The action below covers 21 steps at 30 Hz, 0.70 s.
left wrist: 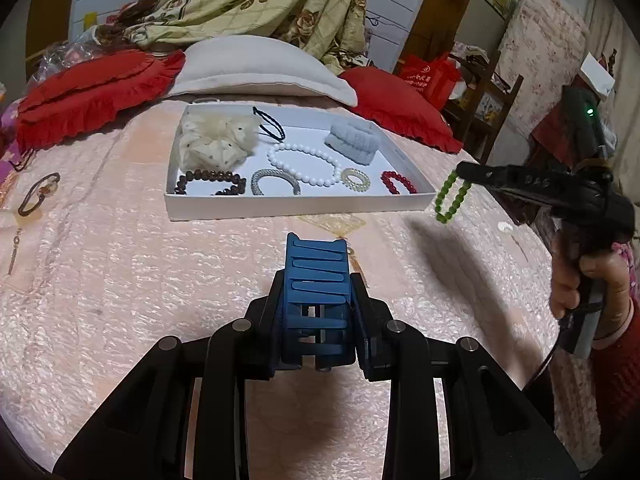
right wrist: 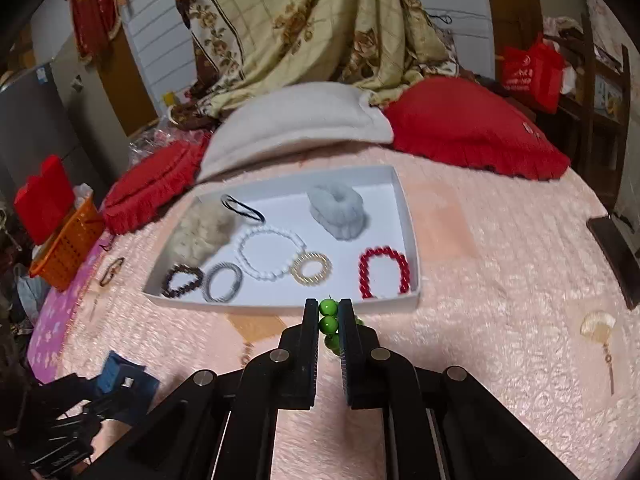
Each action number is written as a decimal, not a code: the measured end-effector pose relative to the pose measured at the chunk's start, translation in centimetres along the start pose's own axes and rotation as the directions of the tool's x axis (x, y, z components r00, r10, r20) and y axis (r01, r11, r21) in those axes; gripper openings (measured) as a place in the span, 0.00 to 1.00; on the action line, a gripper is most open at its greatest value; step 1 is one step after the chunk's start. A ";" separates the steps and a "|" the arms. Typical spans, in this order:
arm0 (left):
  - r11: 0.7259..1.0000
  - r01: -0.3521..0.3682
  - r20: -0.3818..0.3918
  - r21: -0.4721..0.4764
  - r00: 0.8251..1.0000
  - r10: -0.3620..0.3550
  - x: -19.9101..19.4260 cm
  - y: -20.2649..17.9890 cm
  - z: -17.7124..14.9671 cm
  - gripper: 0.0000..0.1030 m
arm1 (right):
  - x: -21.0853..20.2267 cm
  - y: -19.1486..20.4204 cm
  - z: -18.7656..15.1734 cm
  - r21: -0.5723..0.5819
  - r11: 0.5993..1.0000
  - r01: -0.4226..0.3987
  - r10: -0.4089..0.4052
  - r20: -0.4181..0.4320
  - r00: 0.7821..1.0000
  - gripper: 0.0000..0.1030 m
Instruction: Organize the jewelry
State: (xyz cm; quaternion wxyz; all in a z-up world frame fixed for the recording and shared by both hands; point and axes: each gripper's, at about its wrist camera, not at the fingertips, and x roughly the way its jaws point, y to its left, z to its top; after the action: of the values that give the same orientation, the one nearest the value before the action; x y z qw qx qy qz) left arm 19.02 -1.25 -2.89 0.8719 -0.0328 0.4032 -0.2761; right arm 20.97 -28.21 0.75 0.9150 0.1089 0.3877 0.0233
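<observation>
A white tray (left wrist: pixel 296 202) lies on the pink bedspread, holding a red bead bracelet (left wrist: pixel 398 182), white pearl bracelet (left wrist: pixel 304 164), silver bangle (left wrist: pixel 276 182), gold coil tie (left wrist: pixel 355 179), brown bead bracelet (left wrist: pixel 212 183), cream scrunchie (left wrist: pixel 214 140) and grey scrunchie (left wrist: pixel 354 140). My left gripper (left wrist: pixel 318 280) is shut on a blue hair claw clip (left wrist: pixel 316 296), above the bed in front of the tray. My right gripper (right wrist: pixel 329 312) is shut on a green bead bracelet (right wrist: pixel 329 316), just before the tray's near edge (right wrist: pixel 280 306); it hangs from the right gripper (left wrist: pixel 464 170) in the left wrist view (left wrist: pixel 450 200).
A dark hair tie with a charm (left wrist: pixel 38 194) lies on the bed left of the tray. A shell-shaped clip (right wrist: pixel 598 326) lies on the bed at right. Red cushions (right wrist: pixel 472 128) and a white pillow (right wrist: pixel 296 120) sit behind the tray. An orange basket (right wrist: pixel 68 246) stands left.
</observation>
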 end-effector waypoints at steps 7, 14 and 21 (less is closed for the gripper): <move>0.999 -0.024 0.032 -0.023 0.999 0.025 -1.0 0.8 1.4 0.27 | -0.5 0.9 2.0 -0.025 0.999 -0.025 0.026 0.018 1.000 0.08; 0.998 -0.041 0.048 -0.039 0.998 0.043 -1.2 1.6 5.0 0.27 | -0.2 1.1 4.5 -0.045 0.998 -0.033 0.035 0.038 0.999 0.08; 0.998 -0.054 0.013 -0.014 0.998 0.054 0.8 1.5 9.0 0.27 | 1.7 1.0 6.6 -0.056 0.998 -0.043 0.044 0.022 0.999 0.08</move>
State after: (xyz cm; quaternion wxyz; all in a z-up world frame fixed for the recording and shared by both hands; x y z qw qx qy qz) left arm 26.60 -1.87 2.24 0.8814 -0.0296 0.4000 -0.2493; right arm 26.91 -28.22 4.21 0.9213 0.0924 0.3740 0.0528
